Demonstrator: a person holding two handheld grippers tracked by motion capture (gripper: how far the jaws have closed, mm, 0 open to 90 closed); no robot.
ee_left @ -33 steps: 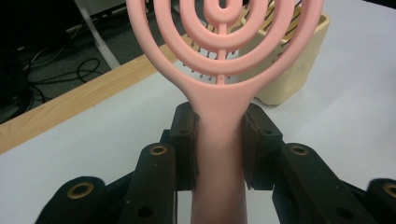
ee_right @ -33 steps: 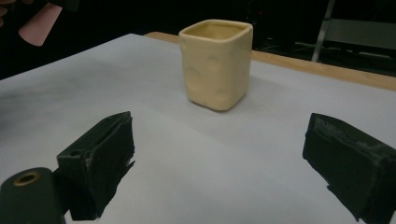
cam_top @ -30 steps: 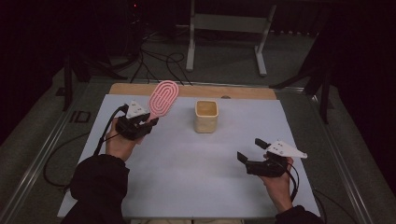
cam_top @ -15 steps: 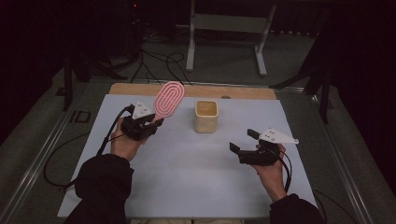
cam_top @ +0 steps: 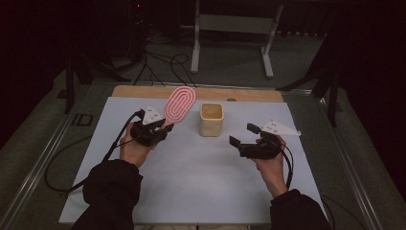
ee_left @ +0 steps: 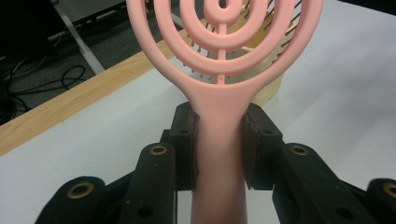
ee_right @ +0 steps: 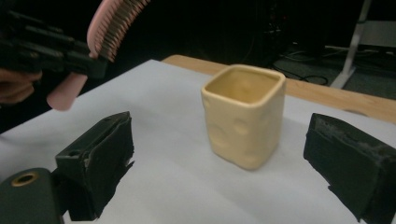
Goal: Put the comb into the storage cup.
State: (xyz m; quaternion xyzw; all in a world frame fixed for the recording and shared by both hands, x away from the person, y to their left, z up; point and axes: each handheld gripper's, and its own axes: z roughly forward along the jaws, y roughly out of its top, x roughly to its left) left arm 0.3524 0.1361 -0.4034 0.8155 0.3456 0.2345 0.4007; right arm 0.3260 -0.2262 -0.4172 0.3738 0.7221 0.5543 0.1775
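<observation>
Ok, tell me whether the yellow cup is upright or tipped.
Upright: the yellow cup stands on its base on the white table, mouth facing up.

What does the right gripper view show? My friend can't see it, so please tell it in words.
A yellow cup stands upright on a white table, seen between the two open black jaws of the right gripper. At the upper left, the left gripper holds a pink hairbrush by its handle in the air, bristles facing the cup.

Overhead view; two close tongs-mounted views
</observation>
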